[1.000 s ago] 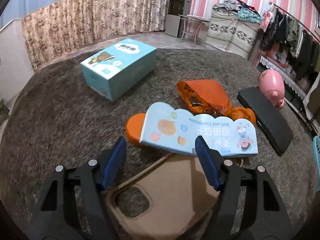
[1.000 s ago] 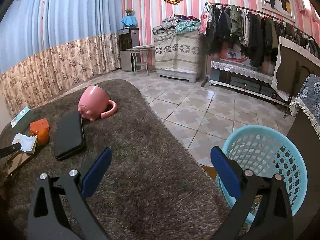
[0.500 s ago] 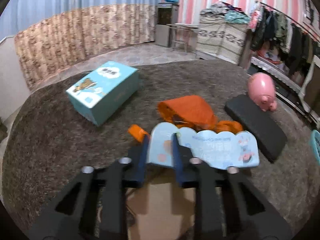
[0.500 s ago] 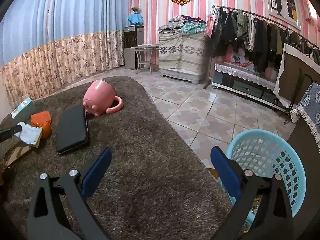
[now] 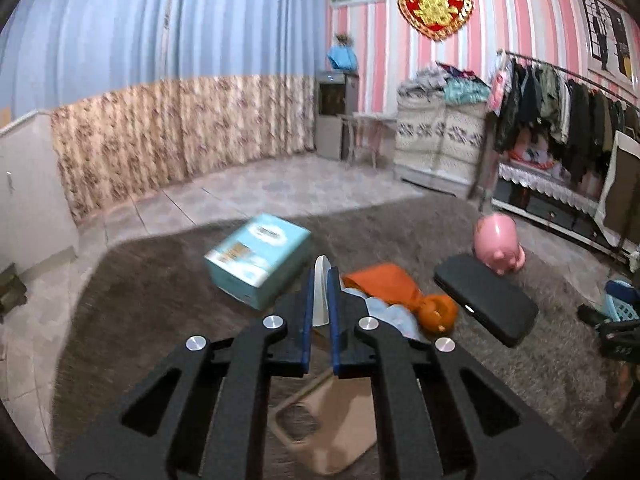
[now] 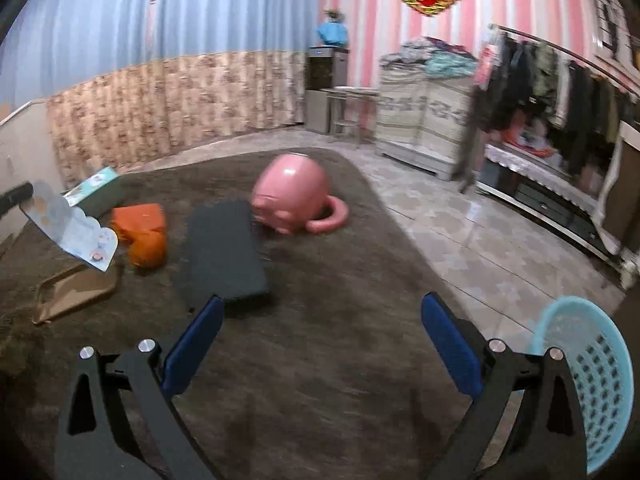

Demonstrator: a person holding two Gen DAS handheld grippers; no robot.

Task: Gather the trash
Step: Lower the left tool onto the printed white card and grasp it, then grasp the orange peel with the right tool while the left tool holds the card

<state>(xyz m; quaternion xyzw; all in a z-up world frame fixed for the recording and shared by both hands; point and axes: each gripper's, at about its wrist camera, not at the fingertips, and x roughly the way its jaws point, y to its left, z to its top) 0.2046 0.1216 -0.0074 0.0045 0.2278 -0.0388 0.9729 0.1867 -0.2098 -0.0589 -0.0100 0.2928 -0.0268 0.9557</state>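
Trash in play is a pale blue scalloped wrapper [image 5: 321, 292], pinched edge-on between the nearly closed blue pads of the left gripper [image 5: 320, 284]. From the right wrist view the same wrapper [image 6: 76, 230] hangs lifted above the brown rug [image 6: 320, 340], tilted down toward a flat tan card piece [image 6: 76, 290] lying on the pile.

Just beyond the wrapper sits an orange crumpled bag [image 5: 384, 280] with an orange round lump [image 5: 438, 312] at its near end, both resting on the rug. A light blue box [image 5: 260, 260] stands to their left, close by. To the right lies a flat black case [image 5: 486, 298], and behind it a pink pig-shaped mug [image 6: 292, 196] on its side, handle toward the tiled floor.

The right gripper [image 6: 320, 344] hovers over bare rug with its fingers spread wide and nothing between them. A light blue plastic basket [image 6: 592, 380] stands on the floor off the rug's edge, at the right finger's outer side, well apart from the held wrapper.
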